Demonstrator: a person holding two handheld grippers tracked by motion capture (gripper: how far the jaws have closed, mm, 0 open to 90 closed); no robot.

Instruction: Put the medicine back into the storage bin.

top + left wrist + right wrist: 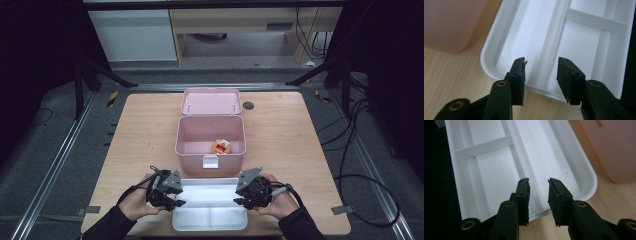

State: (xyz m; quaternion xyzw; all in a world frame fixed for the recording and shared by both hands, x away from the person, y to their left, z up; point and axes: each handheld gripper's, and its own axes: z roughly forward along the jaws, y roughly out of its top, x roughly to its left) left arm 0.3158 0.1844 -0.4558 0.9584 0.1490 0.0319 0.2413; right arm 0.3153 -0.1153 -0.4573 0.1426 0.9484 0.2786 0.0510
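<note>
At table's near edge, each hand-held gripper (left [176, 202], right [240, 201]) gapes over the bare white tray [210, 219]; pink box [186, 140] holds a snack [221, 147]

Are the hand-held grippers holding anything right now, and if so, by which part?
Nothing is held. The left hand-held gripper and right hand-held gripper sit with jaws apart over the short end rims of the white tray, not pressing on them.

A lab recording bay is showing here: black curtains and tripod legs [107, 75] are ringing the wooden table [140, 135], cables [350, 150] trailing beside it.
</note>
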